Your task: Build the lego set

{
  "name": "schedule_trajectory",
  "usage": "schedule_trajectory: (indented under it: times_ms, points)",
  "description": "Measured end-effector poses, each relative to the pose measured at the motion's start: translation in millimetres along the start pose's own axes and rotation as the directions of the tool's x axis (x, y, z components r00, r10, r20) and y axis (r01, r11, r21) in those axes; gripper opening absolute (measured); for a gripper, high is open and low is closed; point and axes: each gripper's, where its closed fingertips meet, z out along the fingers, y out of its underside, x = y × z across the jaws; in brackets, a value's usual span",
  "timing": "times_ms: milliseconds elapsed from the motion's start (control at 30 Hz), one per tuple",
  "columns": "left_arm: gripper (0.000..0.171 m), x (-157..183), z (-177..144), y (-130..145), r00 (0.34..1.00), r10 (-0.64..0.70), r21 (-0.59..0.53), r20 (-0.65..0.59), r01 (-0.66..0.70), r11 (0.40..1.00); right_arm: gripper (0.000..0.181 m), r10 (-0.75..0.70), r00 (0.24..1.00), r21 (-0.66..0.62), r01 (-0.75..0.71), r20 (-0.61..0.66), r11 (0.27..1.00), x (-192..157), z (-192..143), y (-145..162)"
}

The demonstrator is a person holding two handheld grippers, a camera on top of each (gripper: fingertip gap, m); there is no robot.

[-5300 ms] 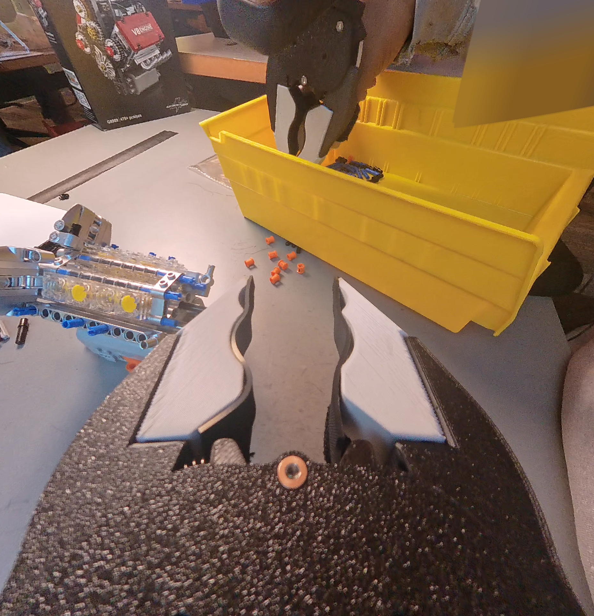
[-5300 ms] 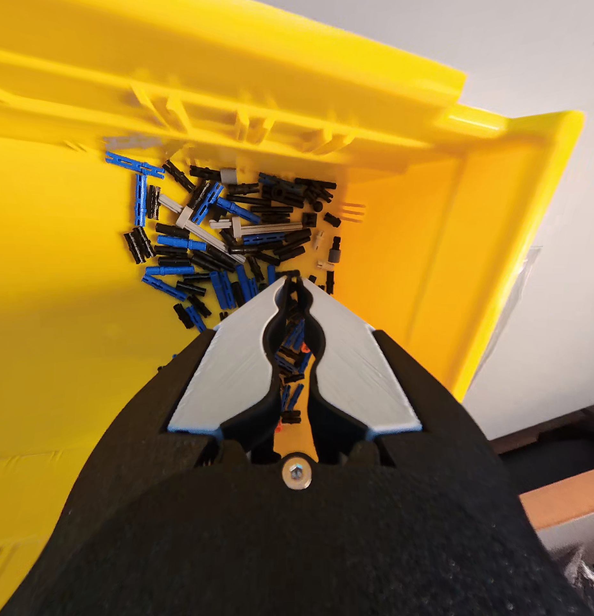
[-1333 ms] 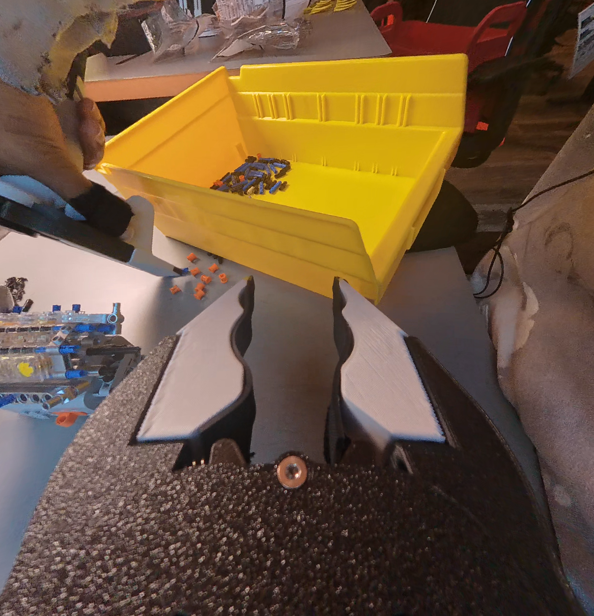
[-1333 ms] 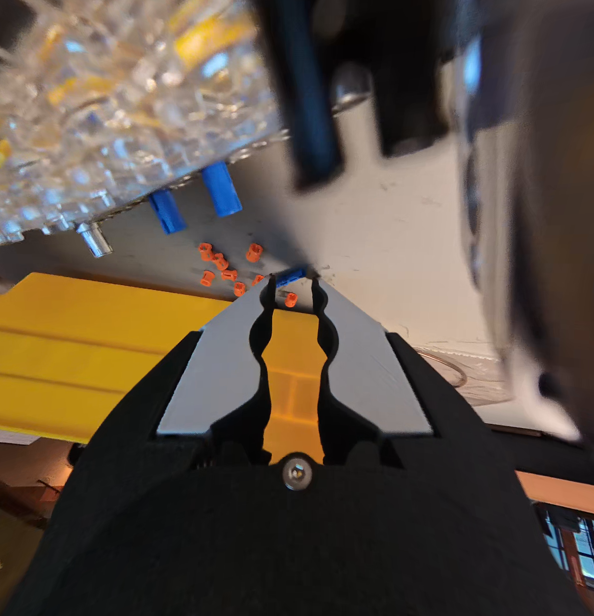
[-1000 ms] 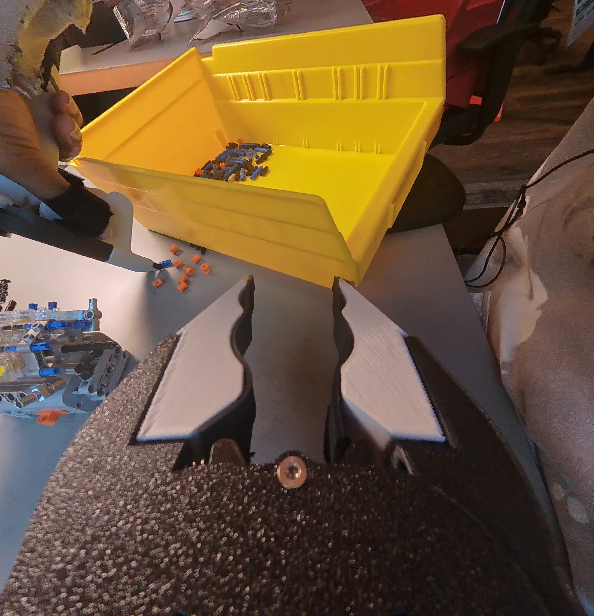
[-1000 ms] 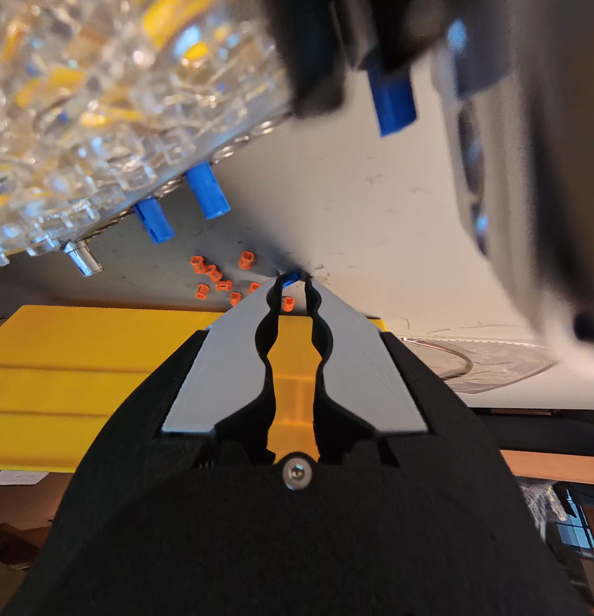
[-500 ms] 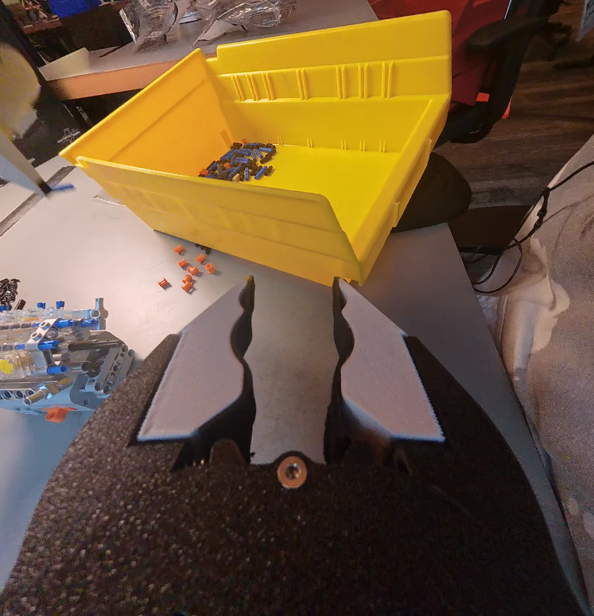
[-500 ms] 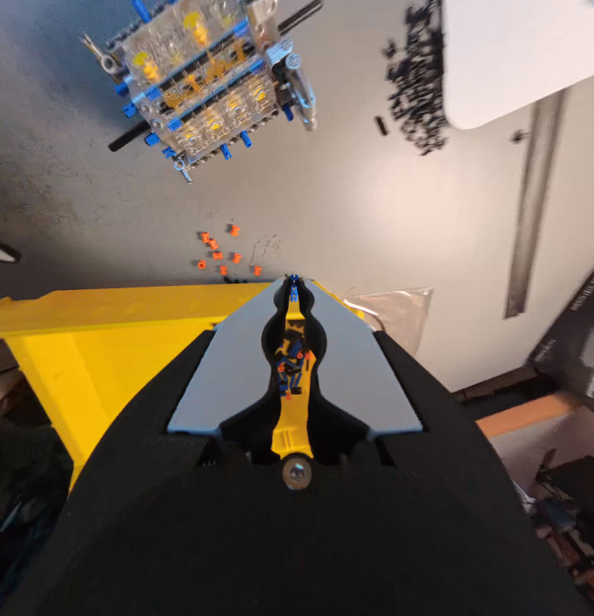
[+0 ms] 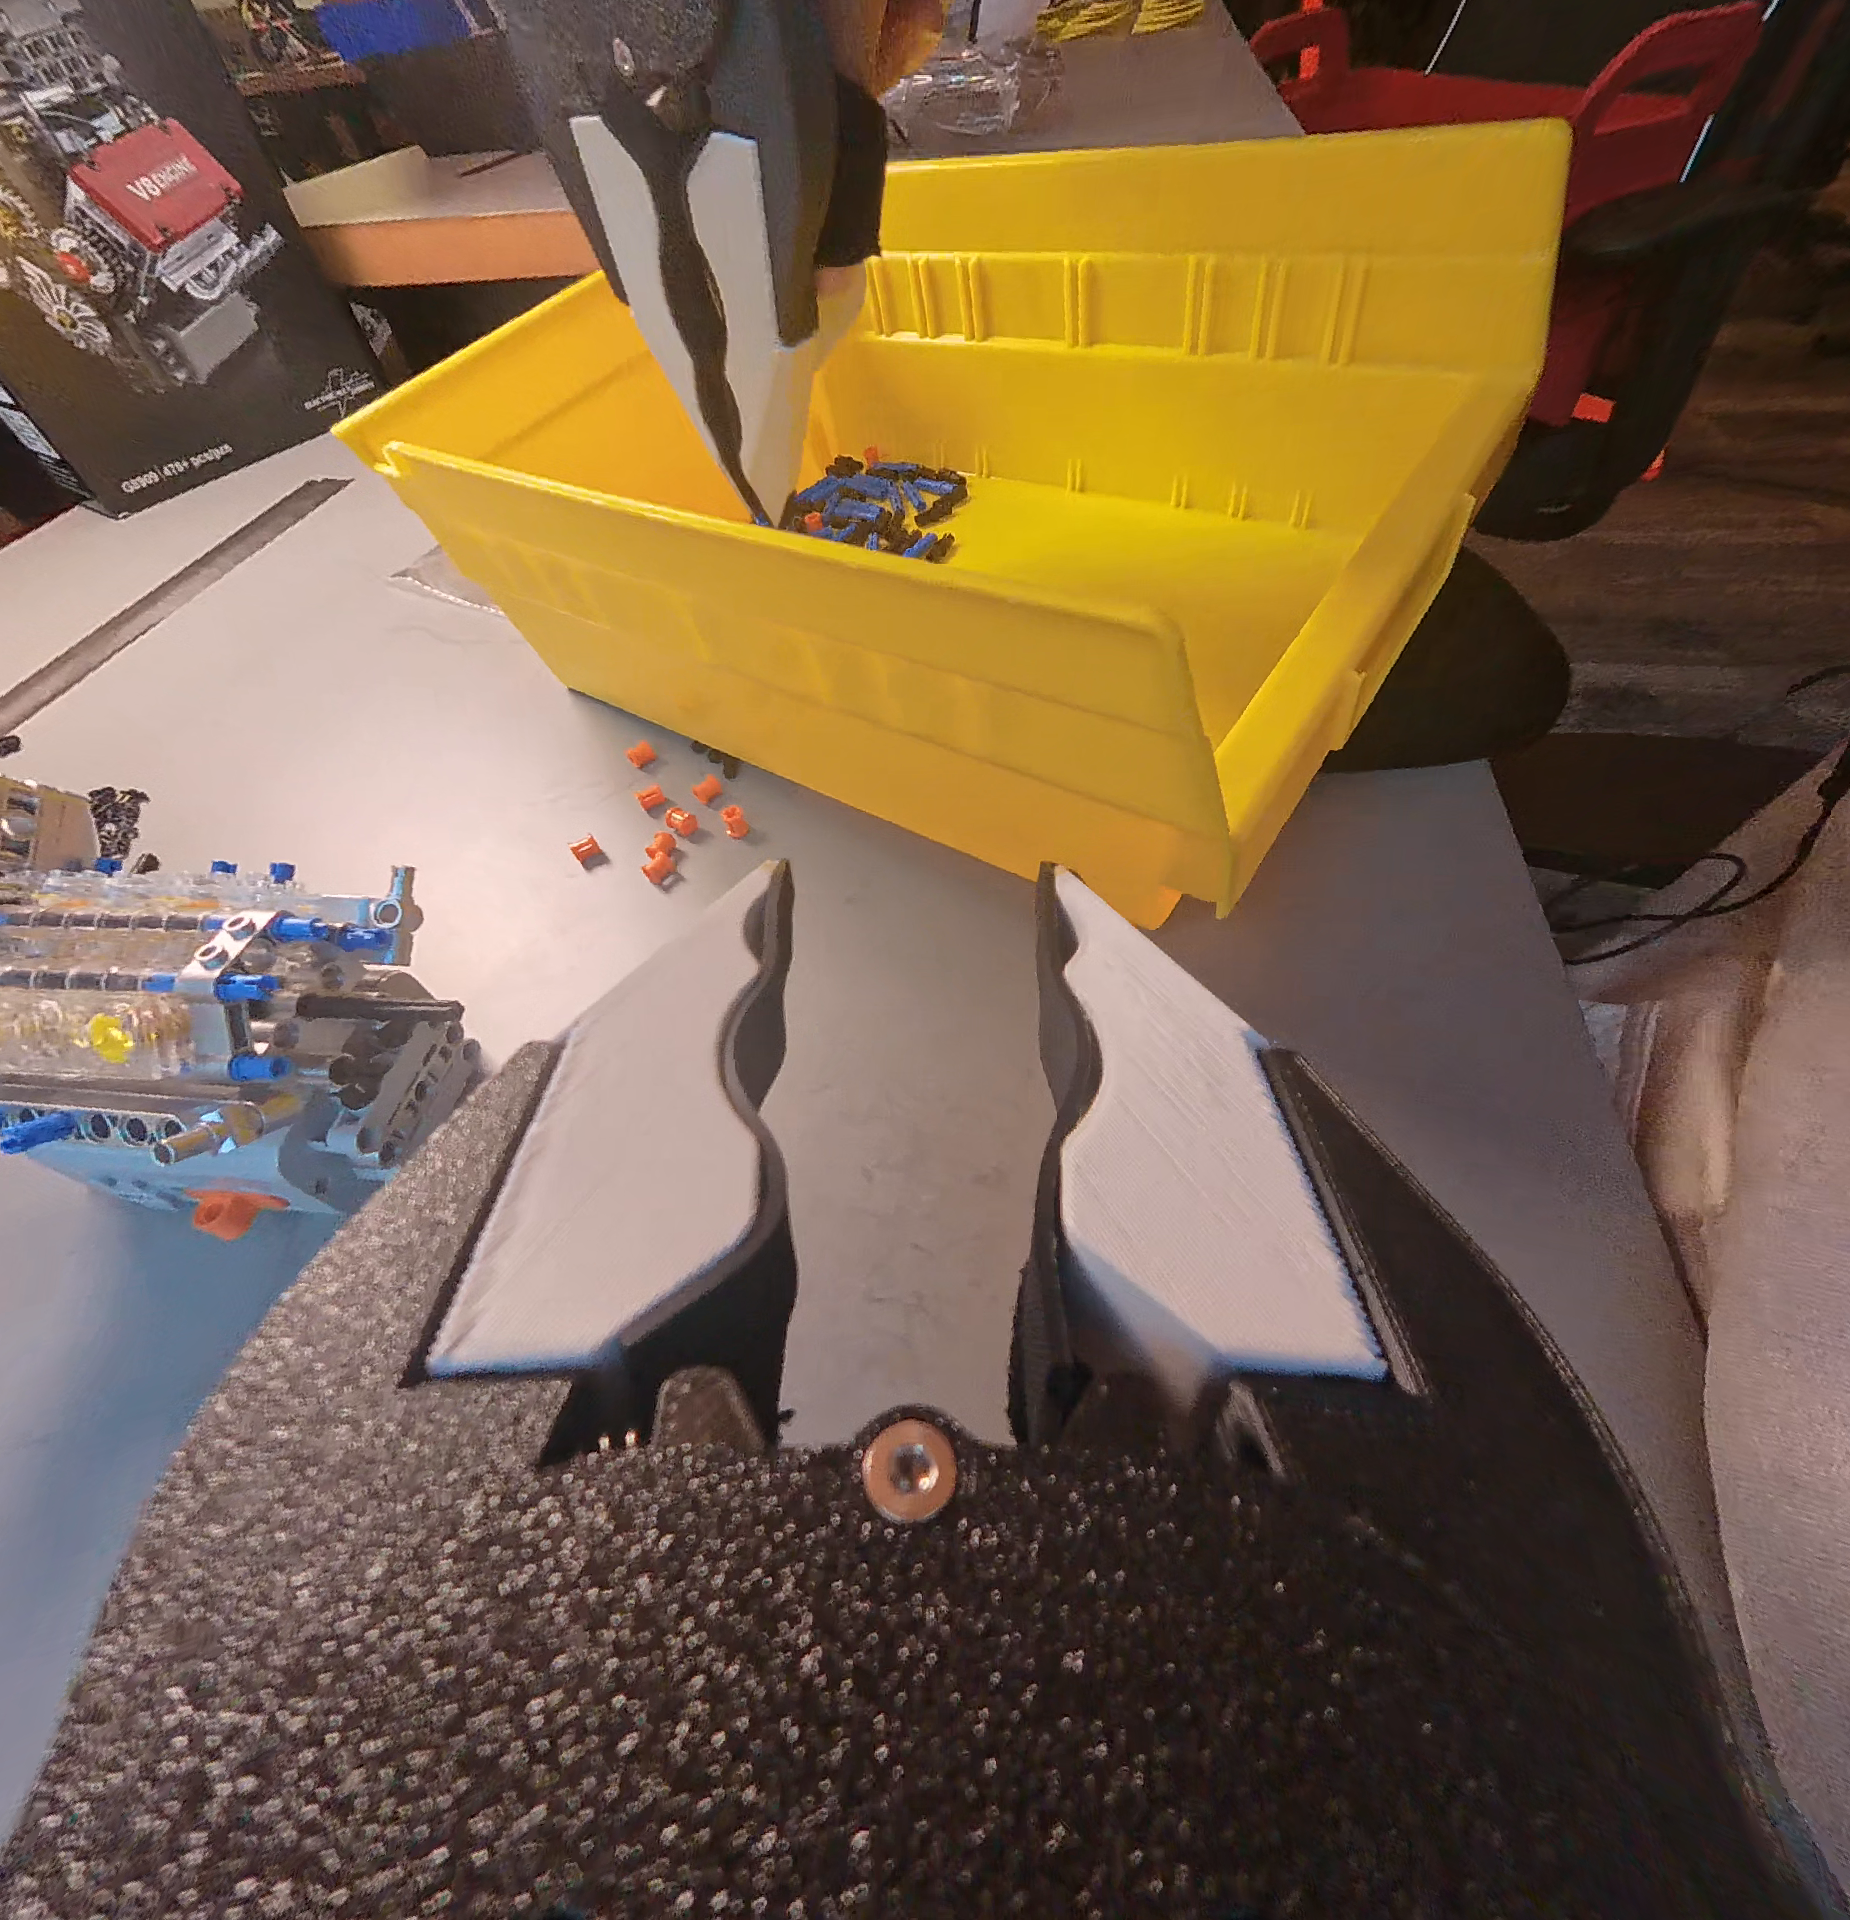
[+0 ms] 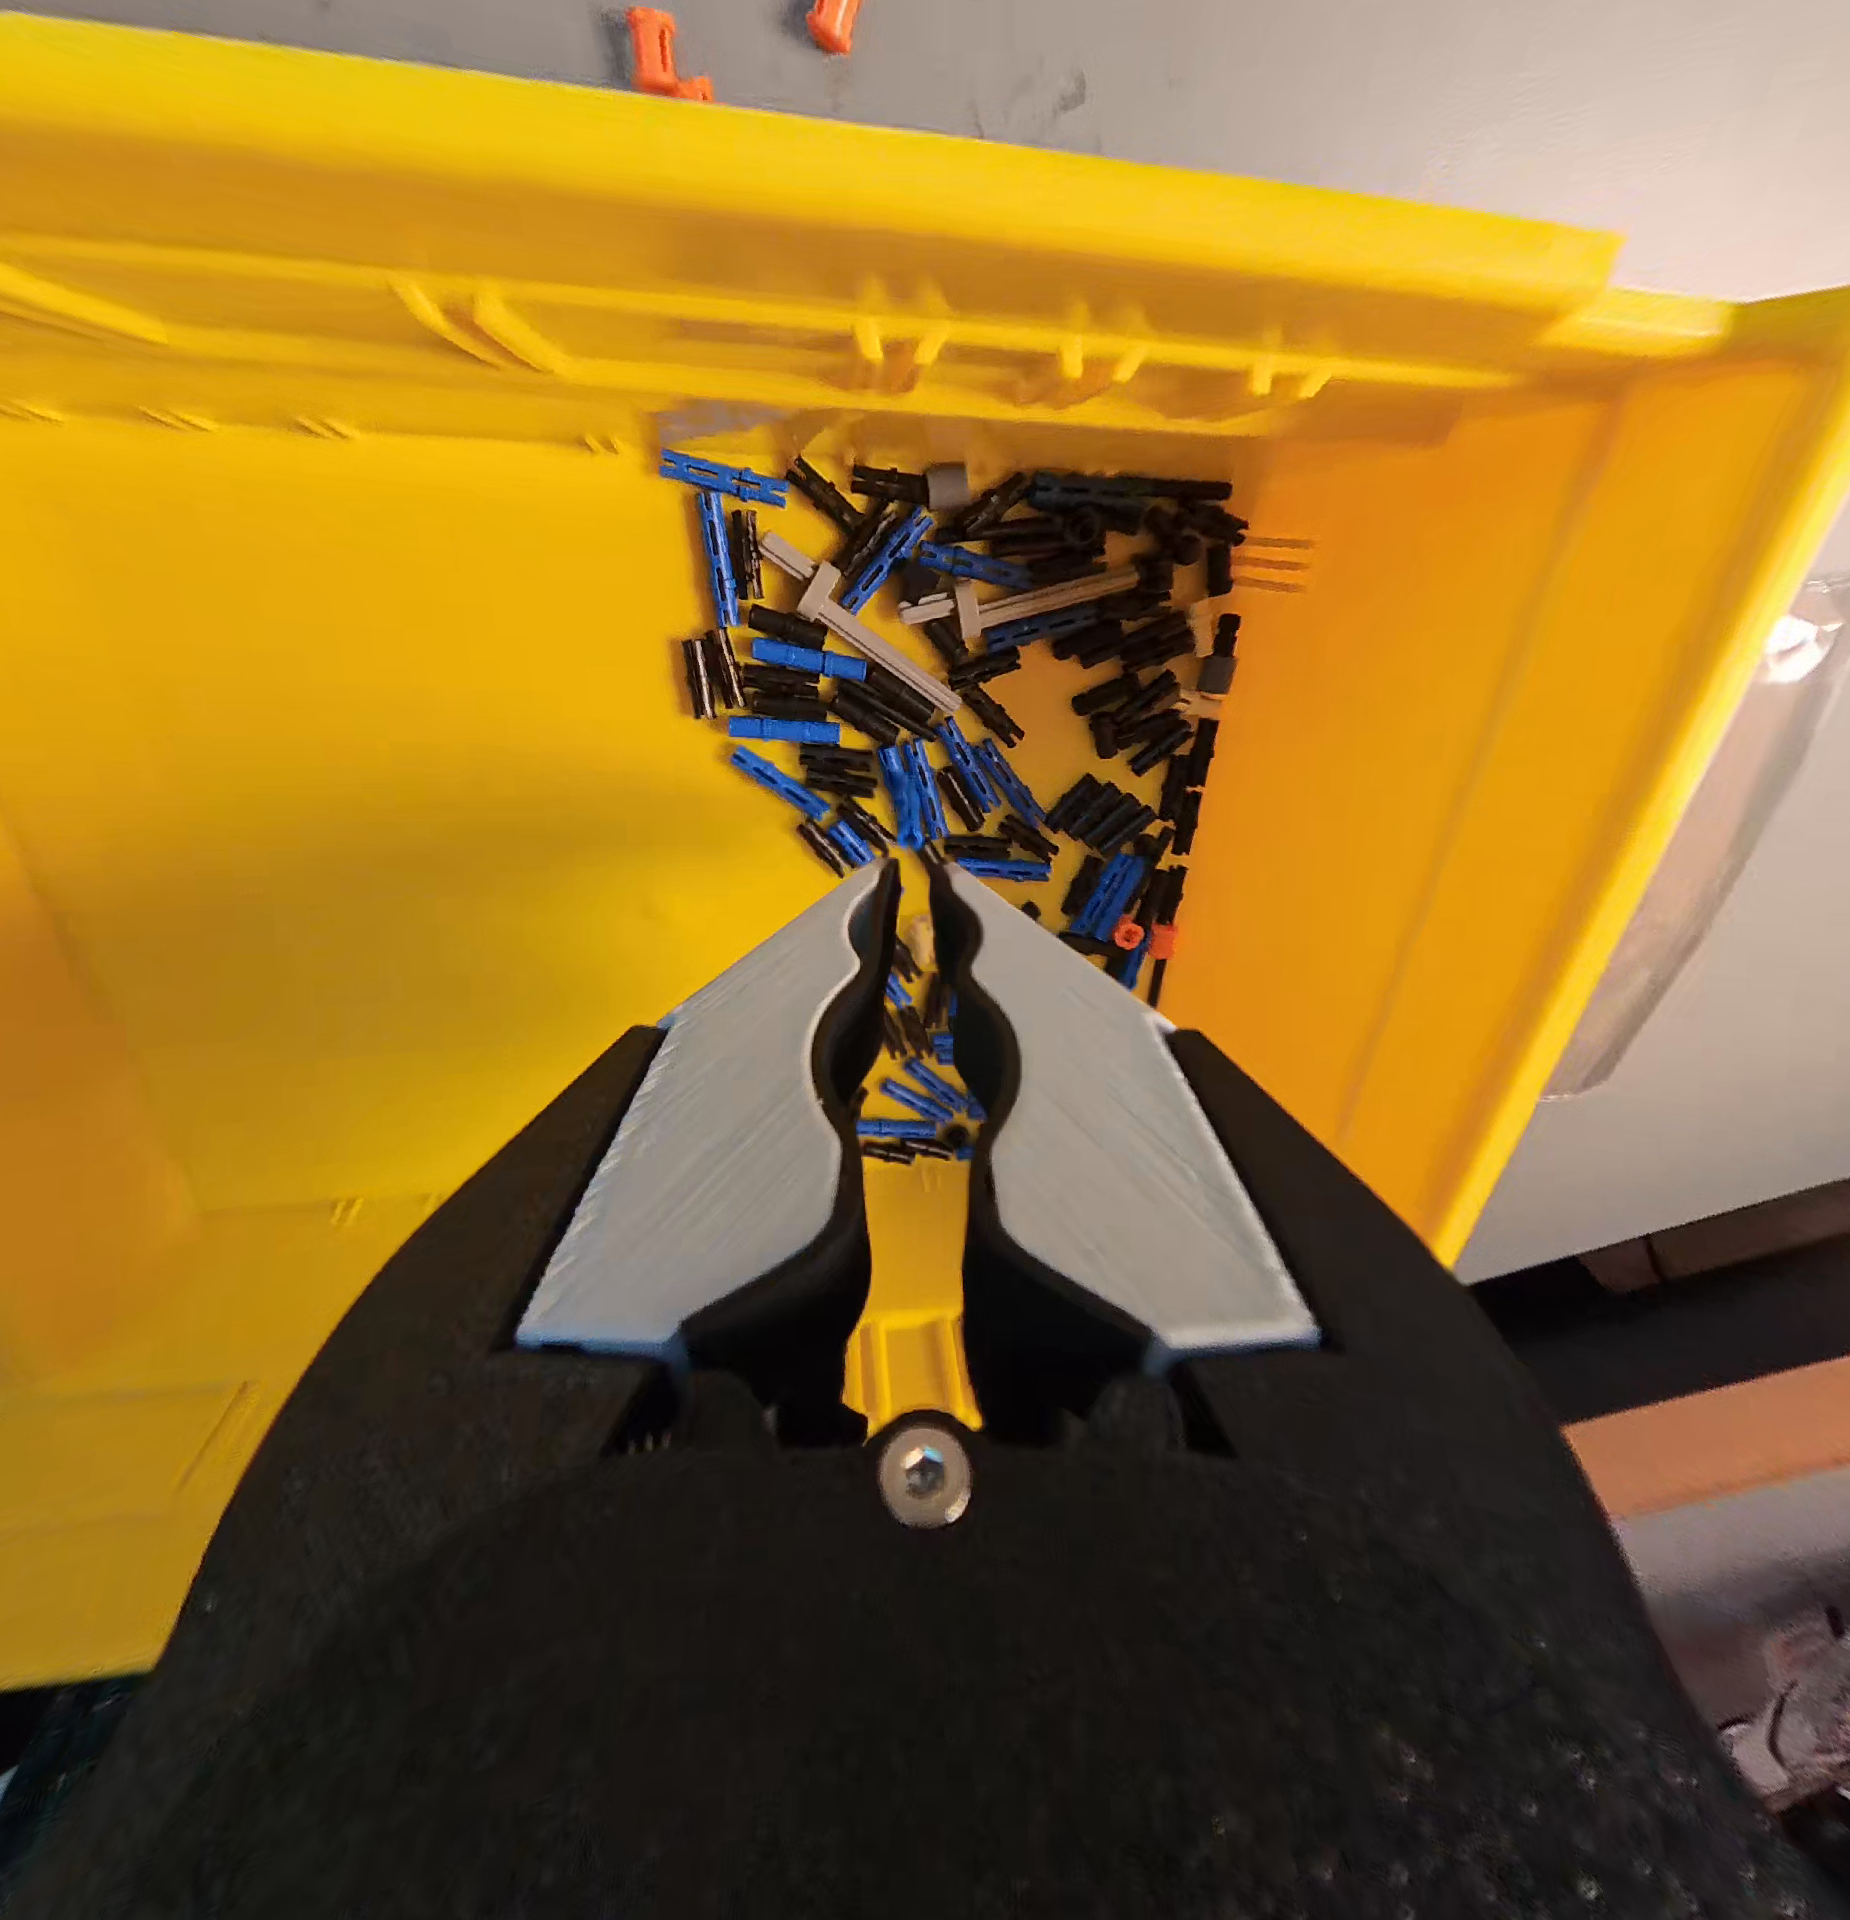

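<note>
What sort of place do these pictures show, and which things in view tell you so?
Probably a hobby or lab workbench for building a brick model kit: a half-built engine model on a grey table, a yellow bin of small connector pins, and the kit's box behind.

Warm indoor light, bright on the yellow bin. Strong wide-angle bending at edges. Slight motion blur at borders; dim, dark background behind.
</note>
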Motion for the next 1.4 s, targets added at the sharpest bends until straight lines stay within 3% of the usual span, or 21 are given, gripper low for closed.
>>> schedule_trajectory:
  times_ms: [100, 200, 333, 567, 867, 1400]
  points:
    - [0.045, -6.9, -0.2, -0.6, 1.0, -0.019, 0.008, 0.023, 0.019, 1.0, 0.012, -0.006, 1.0, 0.001, 0.006, 0.004, 1.0, 11.5, -8.9, 3.7]
    - [0.044, -14.8, -1.0, -1.7, 0.998, -0.055, 0.022, 0.036, 0.054, 0.998, 0.011, -0.035, 0.999, 0.12, 0.035, 0.0, 0.992, 20.3, -9.8, -20.0]
    - [0.044, -22.1, -2.3, -3.0, 0.994, -0.106, 0.039, 0.037, 0.104, 0.994, 0.002, -0.024, 0.995, 0.162, 0.039, -0.097, 0.986, 38.3, 12.9, -35.7]
    - [0.044, -23.6, -3.8, -4.2, 0.991, -0.133, 0.052, 0.024, 0.132, 0.99, 0.002, 0.076, 0.995, 0.197, -0.063, -0.058, 0.978, 43.9, 39.0, -38.9]
    - [0.044, -21.0, -4.7, -4.0, 0.992, -0.127, 0.05, 0.012, 0.126, 0.991, 0.002, 0.045, 0.999, 0.091, -0.045, -0.003, 0.995, 32.9, 42.6, -21.0]
    - [0.044, -14.7, -4.8, -3.4, 0.994, -0.112, 0.04, -0.011, 0.112, 0.993, 0.007, 0.139, 0.99, 0.128, -0.143, 0.036, 0.981, 37.8, 45.8, -28.6]
